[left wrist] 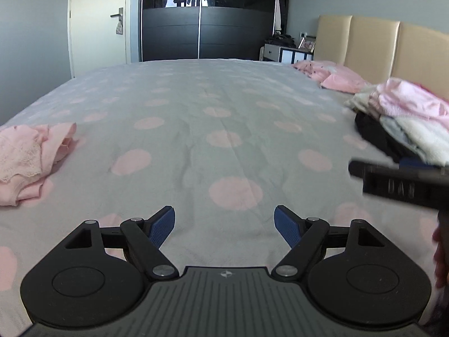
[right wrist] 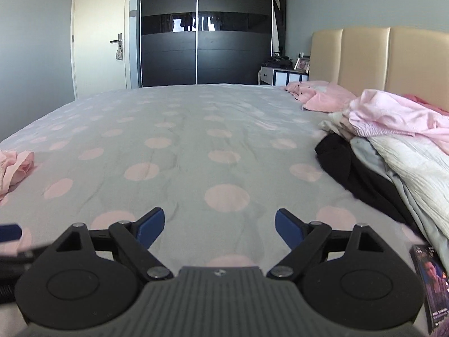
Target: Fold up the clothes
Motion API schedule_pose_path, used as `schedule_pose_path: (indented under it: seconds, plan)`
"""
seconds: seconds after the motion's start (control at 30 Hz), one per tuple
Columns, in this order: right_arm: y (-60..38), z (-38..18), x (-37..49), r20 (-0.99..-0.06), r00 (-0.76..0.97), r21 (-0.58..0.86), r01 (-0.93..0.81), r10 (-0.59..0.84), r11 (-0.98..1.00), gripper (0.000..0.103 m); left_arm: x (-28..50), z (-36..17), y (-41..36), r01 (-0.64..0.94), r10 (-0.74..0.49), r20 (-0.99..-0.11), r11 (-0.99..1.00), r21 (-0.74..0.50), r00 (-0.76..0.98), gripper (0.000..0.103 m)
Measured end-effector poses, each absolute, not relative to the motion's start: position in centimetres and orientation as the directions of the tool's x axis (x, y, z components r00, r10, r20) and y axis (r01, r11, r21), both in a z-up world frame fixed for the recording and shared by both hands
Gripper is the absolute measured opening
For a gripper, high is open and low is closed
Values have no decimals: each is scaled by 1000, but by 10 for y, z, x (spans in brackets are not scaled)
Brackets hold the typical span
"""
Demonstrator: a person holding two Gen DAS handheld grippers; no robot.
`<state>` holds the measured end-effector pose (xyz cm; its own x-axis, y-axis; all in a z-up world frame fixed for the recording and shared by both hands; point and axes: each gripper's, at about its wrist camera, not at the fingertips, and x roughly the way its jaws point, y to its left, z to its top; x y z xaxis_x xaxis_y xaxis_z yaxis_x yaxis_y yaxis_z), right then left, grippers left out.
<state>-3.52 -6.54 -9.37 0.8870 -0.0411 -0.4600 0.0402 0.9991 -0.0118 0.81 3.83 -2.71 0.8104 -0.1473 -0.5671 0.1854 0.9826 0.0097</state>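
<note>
Clothes: a mixed pile (right wrist: 398, 140) sits at the right side of the bed, near the headboard (right wrist: 364, 56). Pale pink garment on top, cream and light grey pieces below, a black item (right wrist: 345, 163) spilling out toward the middle of the bed. Same pile seen from the left wrist view (left wrist: 404, 118). A second pink bundle (right wrist: 320, 95) lies farther back along the headboard. One crumpled pink garment with lace trim (left wrist: 31, 154) lies alone at the left edge, well apart from the pile.

Surface: grey bedspread with pink dots (left wrist: 196, 118), lightly creased, broad open stretch in the middle.

Room: dark sliding wardrobe (left wrist: 202, 16) at the far wall, cream door (left wrist: 98, 19) with a lever handle to its left, small nightstand (right wrist: 283, 75) with a framed photo beside the headboard. Grey walls. A printed card or booklet (right wrist: 429, 278) lies at the lower right of the right wrist view.

Left gripper (left wrist: 224, 226): blue-padded fingers (left wrist: 161, 229) spread wide, nothing between them, hovering over bare bedspread.

Right gripper (right wrist: 220, 229): fingers (right wrist: 289, 231) likewise spread wide, holding nothing, over bedspread, with the black item off to its right. Its body shows blurred at the right edge of the left wrist view.
</note>
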Motion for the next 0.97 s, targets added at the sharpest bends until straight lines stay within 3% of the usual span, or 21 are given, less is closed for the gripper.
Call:
schedule_pose_path:
  seconds: [0.17,0.63,0.97]
  plan:
    - [-48,-106,-19,-488,872,-31,9,-23,999,88,11,-34,28,197,-106,-524,973,122,845,78]
    - [-45,-119,-1,-530,848,-19,22,-28,1000,88,30,-43,30,226,-144,-548,971,84,824,78]
    - [-56,-107,-13,-510,860,54,26,5,998,88,24,-41,17,244,-128,-551,959,142,825,78]
